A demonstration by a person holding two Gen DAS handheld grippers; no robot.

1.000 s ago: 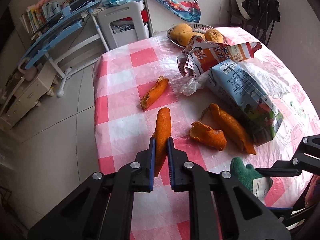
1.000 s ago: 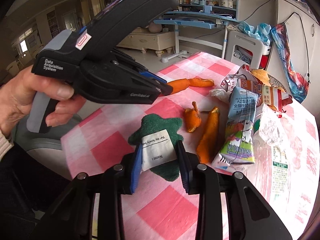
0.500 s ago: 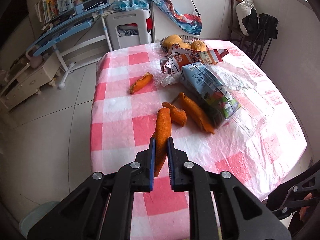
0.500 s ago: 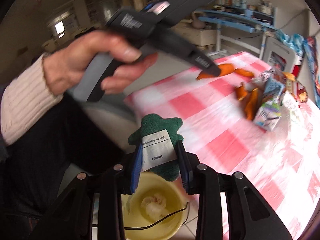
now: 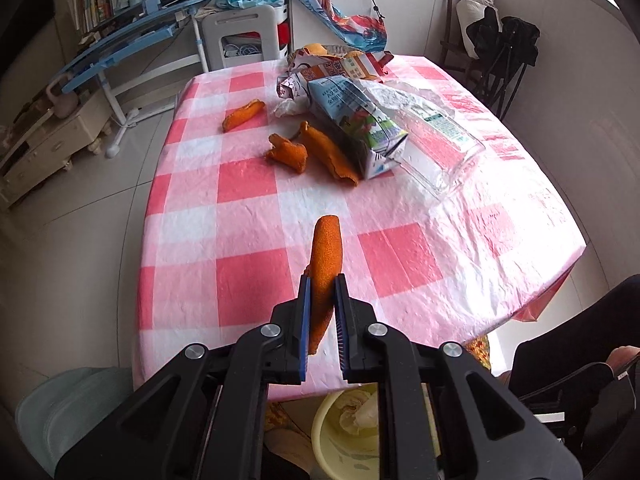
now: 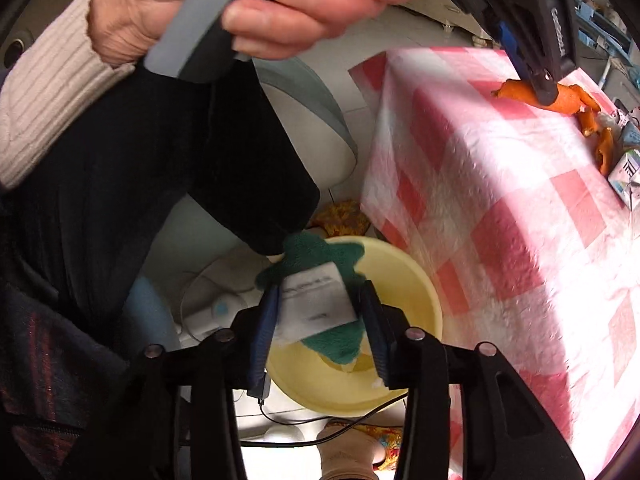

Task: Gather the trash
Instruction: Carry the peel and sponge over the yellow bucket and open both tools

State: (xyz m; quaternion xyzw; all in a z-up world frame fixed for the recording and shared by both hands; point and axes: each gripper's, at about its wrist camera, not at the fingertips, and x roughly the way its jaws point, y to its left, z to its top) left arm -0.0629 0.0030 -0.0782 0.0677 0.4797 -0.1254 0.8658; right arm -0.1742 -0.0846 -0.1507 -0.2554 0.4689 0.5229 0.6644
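Some trash already sits in the yellow bowl (image 6: pixel 412 300) on the floor, just below the edge of the counter (image 5: pixel 248 272). Two more bits are on their way.

The right claw (image 6: pixel 318 320) is squeezed on a green fuzzy thing with a white tag (image 6: pixel 320 304). It points down and hangs right over the bowl. I think it only needs to let go.

The left claw (image 5: pixel 322 320) is pinching a long orange peel (image 5: pixel 326 256). It is up in the air above the near edge of the counter, with the bowl under it. The left hand (image 6: pixel 240 12) grips its handle.

There is lots left. Farther back on the counter lie three more orange peels (image 5: pixel 286 152), a milk carton (image 5: pixel 356 124), a torn wrapper (image 5: pixel 340 68) and a clear plastic pack (image 5: pixel 440 132).
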